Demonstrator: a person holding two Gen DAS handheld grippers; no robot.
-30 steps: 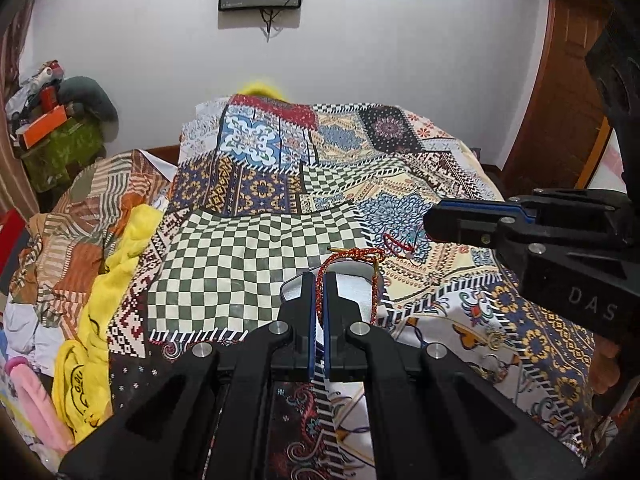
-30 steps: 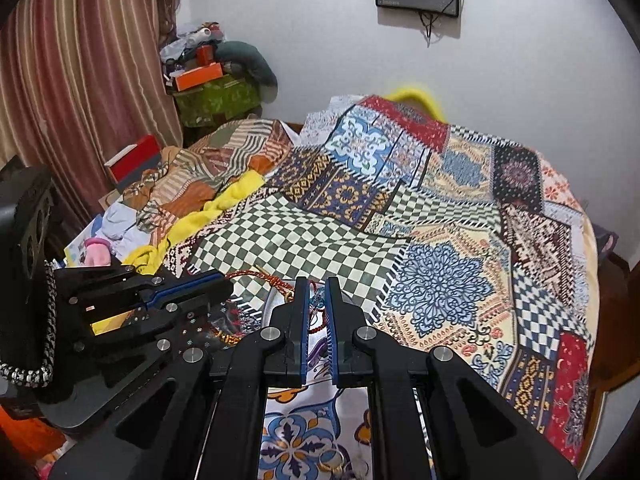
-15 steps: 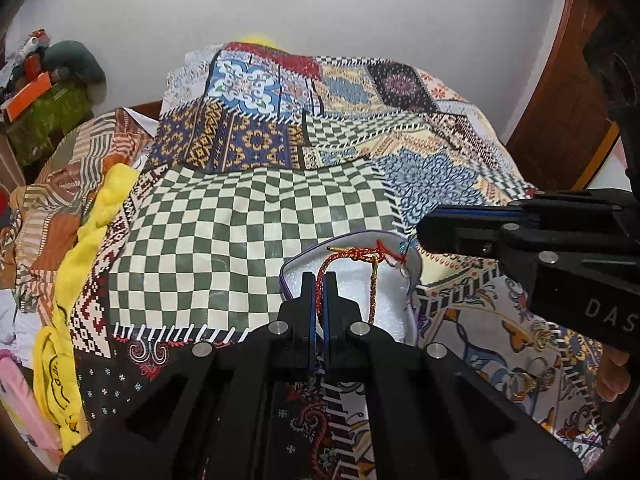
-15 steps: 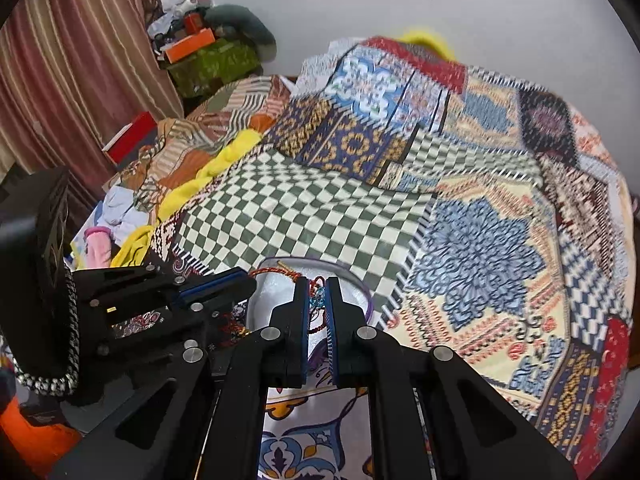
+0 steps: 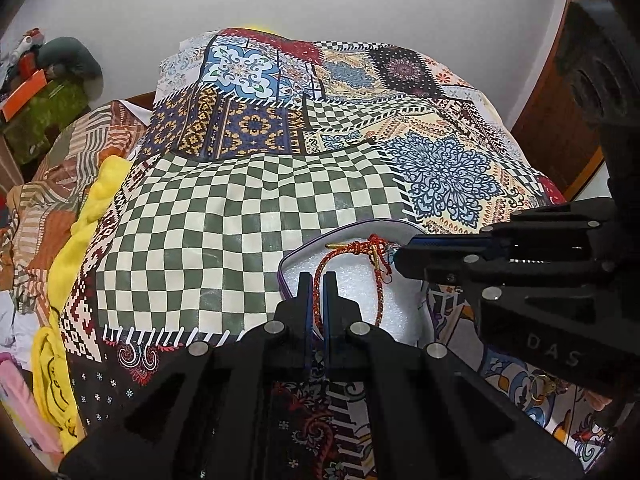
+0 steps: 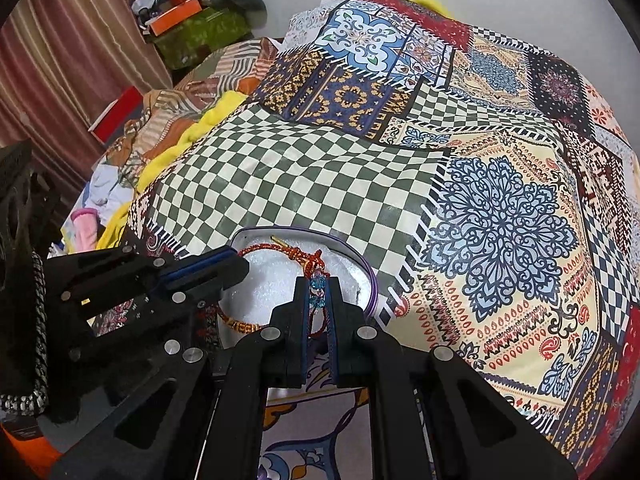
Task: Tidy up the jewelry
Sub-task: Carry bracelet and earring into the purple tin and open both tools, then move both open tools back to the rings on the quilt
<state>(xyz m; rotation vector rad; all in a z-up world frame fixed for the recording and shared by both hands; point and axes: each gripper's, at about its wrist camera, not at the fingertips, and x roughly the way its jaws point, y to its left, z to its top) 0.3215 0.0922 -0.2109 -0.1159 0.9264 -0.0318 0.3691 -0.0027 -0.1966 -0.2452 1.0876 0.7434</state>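
A round box with a purple rim [image 5: 320, 242] [image 6: 370, 280] and white foam lining lies on the patchwork bedspread. My left gripper [image 5: 316, 280] is shut on a red and gold braided cord bracelet [image 5: 352, 249] and holds it over the foam. My right gripper [image 6: 319, 284] is shut on the bracelet's blue bead strand [image 6: 317, 286] beside the knot [image 6: 304, 257]. Each gripper shows in the other's view, the right one [image 5: 404, 256] just right of the box, the left one [image 6: 240, 268] at its left edge.
The bedspread [image 5: 256, 216] fills most of both views. A small gold ring [image 5: 541, 381] lies on it at the near right. A yellow cloth [image 5: 80, 224], crumpled clothes and boxes [image 6: 188, 12] lie to the left. A wooden door [image 5: 560, 120] stands at the right.
Both grippers have moved down and forward with the bracelet, from in front of the box to over its foam. Both stay shut.
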